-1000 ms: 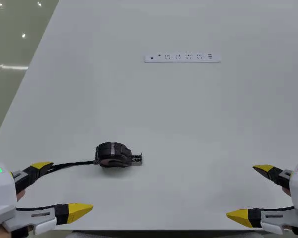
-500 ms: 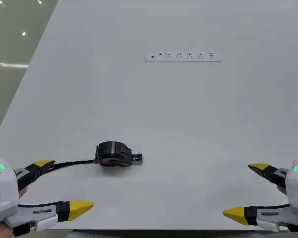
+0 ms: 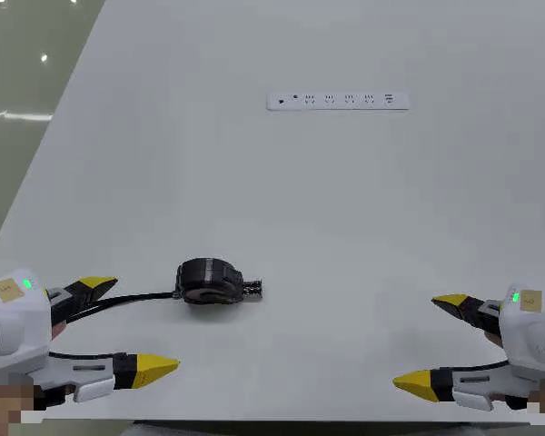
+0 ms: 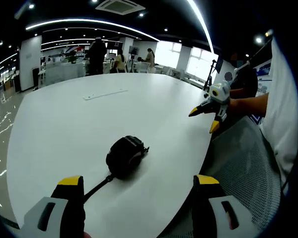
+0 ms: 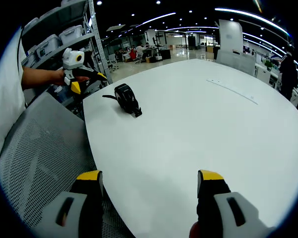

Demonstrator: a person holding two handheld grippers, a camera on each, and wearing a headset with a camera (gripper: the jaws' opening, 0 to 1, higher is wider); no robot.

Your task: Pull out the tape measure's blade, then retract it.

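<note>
- The left gripper (image 3: 136,325) hangs over the near edge of the counter (image 3: 363,227) at about 8 o'clock in the head view. Its jaws are spread wide and grip nothing.
- The right gripper (image 3: 421,341) sits opposite it at about 4 o'clock, also low over the near edge. Its jaws gape just as wide and are just as empty.
- With both grippers open and level with the counter, my guess is they are poised for an approach, one to pin the case and the other to take the blade end.
- The black wrist strap (image 3: 136,299) lies flat on the counter and trails toward 9 o'clock from the case. Its free end runs in beside the left gripper's farther jaw; I cannot tell whether the two touch.
- The tape measure (image 3: 209,282) rests on the counter at roughly 7 o'clock of the head view, well nearer the left gripper than the right. It sits alone, with neither gripper on it.
- Its hook tab (image 3: 252,291) pokes out toward 3 o'clock, facing the right gripper. The blade looks fully wound in, so the pull has not begun. That heading suits a draw by the right jaws while the left steadies the body.
- Far across the counter, at about 12 o'clock, a white power strip (image 3: 337,101) lies flat, well apart from the work.
</note>
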